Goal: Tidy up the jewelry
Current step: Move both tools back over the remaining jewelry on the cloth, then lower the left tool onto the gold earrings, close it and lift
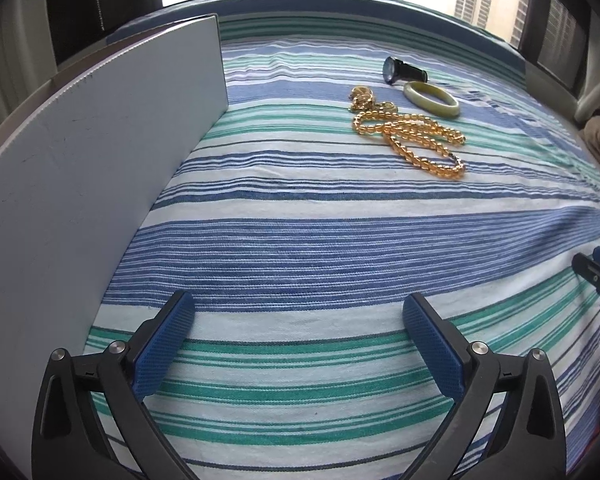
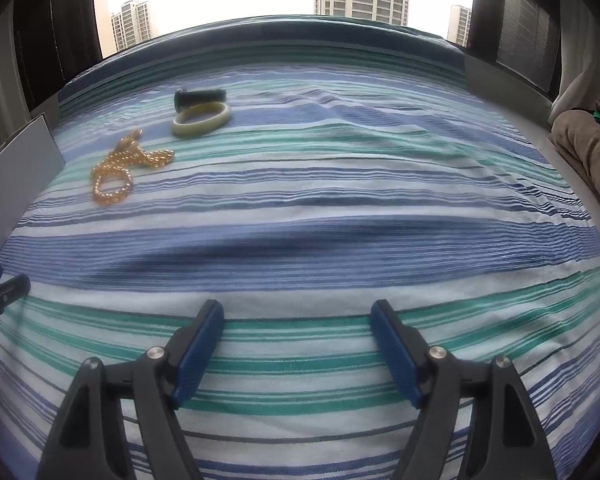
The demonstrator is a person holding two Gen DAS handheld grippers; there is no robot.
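Blue-padded jaws of the left gripper (image 1: 298,350) are standing wide apart over the striped bedspread (image 1: 300,240), nothing between them. The right gripper (image 2: 296,354) is likewise gaping, empty. Well ahead, apart from both, are lying an amber bead necklace (image 1: 416,140), gold chain (image 1: 366,100), pale green bangle (image 1: 431,99) and black watch (image 1: 402,70), right of a white board (image 1: 100,152).

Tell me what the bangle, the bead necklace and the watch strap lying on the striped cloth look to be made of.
Bangle: pale green with cream patches, smooth and glossy, so likely jade or similar stone, possibly glass or resin. Bead necklace: translucent amber-yellow beads with bright glints, perhaps amber, glass or plastic. Watch strap: matte black, flat and flexible-looking, probably leather or a synthetic.
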